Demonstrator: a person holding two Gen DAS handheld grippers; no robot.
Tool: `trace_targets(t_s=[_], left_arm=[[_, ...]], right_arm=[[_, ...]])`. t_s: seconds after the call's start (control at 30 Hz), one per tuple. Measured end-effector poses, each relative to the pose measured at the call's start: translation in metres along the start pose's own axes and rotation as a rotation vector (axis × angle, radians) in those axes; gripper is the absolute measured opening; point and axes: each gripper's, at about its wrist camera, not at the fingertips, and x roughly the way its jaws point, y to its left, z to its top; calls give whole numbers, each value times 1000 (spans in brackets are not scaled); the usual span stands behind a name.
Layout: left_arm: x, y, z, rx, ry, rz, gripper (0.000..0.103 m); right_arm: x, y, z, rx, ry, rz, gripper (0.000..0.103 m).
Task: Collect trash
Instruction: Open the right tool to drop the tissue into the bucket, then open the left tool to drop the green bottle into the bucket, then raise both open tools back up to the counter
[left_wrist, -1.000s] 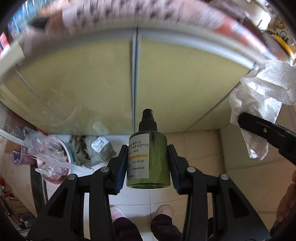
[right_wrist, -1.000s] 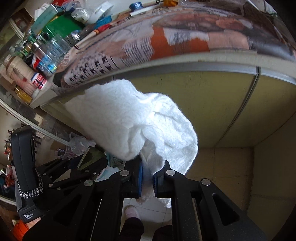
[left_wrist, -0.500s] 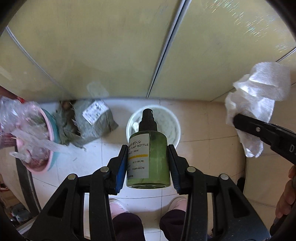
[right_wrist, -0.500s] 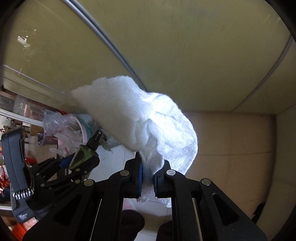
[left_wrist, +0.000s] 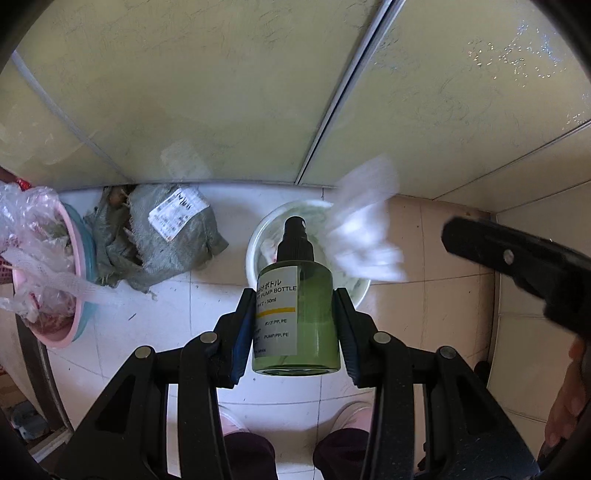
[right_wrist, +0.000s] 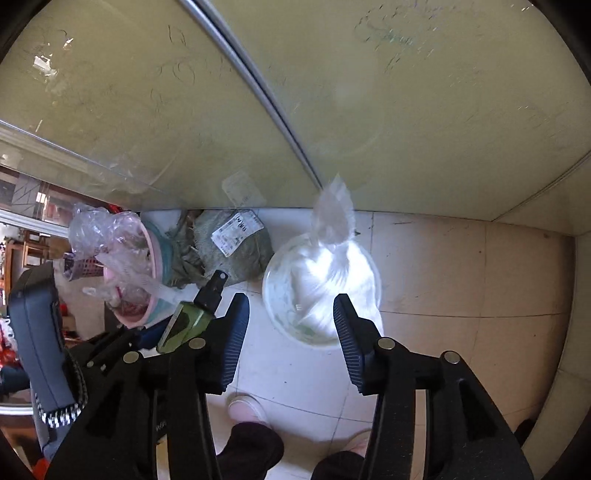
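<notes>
My left gripper (left_wrist: 295, 317) is shut on a green pump bottle (left_wrist: 295, 317) with a black spray cap and white label, held above the floor. The bottle also shows in the right wrist view (right_wrist: 192, 314). My right gripper (right_wrist: 290, 326) is open and empty. A crumpled white paper towel (right_wrist: 328, 273) is blurred in mid-fall over a white round bin (right_wrist: 275, 295) on the floor; in the left wrist view the paper towel (left_wrist: 365, 236) is over the bin (left_wrist: 255, 243), just beyond the bottle.
A grey sack with a white label (left_wrist: 173, 229) lies left of the bin. A pink and blue basin with clear plastic (left_wrist: 48, 266) stands further left. Yellow-green cabinet doors (left_wrist: 221, 92) rise behind. My feet (right_wrist: 245, 406) stand on the tiled floor.
My right gripper has opened and let go of the paper towel, which is dropping toward the white bin. Both grippers have tilted further down toward the floor. The left still holds the bottle.
</notes>
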Motion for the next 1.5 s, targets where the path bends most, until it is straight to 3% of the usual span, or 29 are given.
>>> trace_targets(t_s=[0.37, 0.63, 0.87, 1.07, 1.27, 1.5], left_arm=[[-6, -17, 14, 25, -17, -15, 48], [-69, -23, 9, 49, -42, 9, 48], [-188, -47, 14, 69, -124, 12, 48], [-299, -73, 15, 99, -241, -5, 48], [-418, -111, 8, 128, -387, -21, 48], [-530, -149, -10, 115, -568, -49, 54]], right_arm=[[-27, -11, 4, 40, -43, -26, 44], [-77, 9, 2, 29, -76, -32, 44], [-166, 37, 0, -1, -139, -42, 44], [-270, 62, -6, -27, -235, -63, 44], [-378, 81, -20, -55, -377, -88, 44], [-488, 93, -45, -87, -544, -90, 44]])
